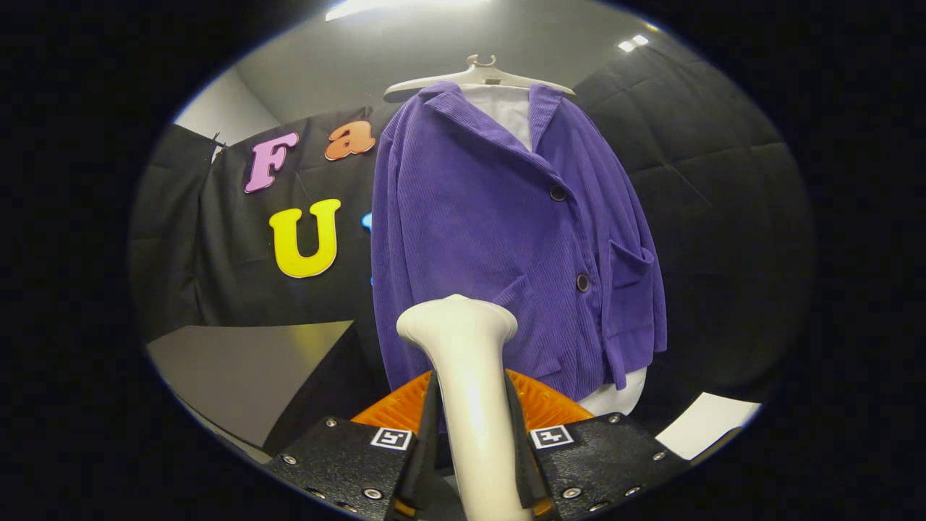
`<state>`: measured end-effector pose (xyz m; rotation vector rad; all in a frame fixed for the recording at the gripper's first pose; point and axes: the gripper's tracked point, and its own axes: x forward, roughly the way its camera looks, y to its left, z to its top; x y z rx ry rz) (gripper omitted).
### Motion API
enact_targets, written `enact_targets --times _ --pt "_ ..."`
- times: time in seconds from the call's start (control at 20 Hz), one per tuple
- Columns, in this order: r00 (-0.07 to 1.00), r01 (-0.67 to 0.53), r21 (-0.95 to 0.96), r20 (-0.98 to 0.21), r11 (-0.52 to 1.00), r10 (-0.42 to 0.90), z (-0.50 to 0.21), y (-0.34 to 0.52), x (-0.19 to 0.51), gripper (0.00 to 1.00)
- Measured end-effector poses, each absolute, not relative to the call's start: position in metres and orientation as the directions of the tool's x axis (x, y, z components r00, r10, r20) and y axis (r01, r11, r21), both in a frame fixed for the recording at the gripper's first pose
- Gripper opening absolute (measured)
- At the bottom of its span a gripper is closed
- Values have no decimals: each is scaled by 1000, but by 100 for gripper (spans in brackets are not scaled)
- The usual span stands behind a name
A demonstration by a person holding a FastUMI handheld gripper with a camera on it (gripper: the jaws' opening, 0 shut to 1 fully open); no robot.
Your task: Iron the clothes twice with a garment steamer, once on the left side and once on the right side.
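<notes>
At lower centre of the frame the claw (470, 463) pinches the cream plastic garment steamer (463, 376), its head low against the purple corduroy jacket (499, 246) hanging centre-right; a loose grip could twist it off the fabric.

The jacket (499, 239) was purple, with thin ribbed lines running up and down its cloth. Its two buttons (558, 193) were dark. A white shirt (506, 108) showed at the collar and peeked out white again under the hem. The hanger (477, 76) was a pale cream colour. The garment steamer (466, 376), pinched between both fingers of the gripper (470, 434), was creamy white and plain. The wall (709, 188) behind was black.
</notes>
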<state>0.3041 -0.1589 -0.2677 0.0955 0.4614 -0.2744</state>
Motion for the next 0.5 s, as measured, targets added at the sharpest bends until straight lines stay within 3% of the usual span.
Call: enact_targets --times 0.5 --pt "773 314 17 -585 949 -245 -351 -174 246 45"
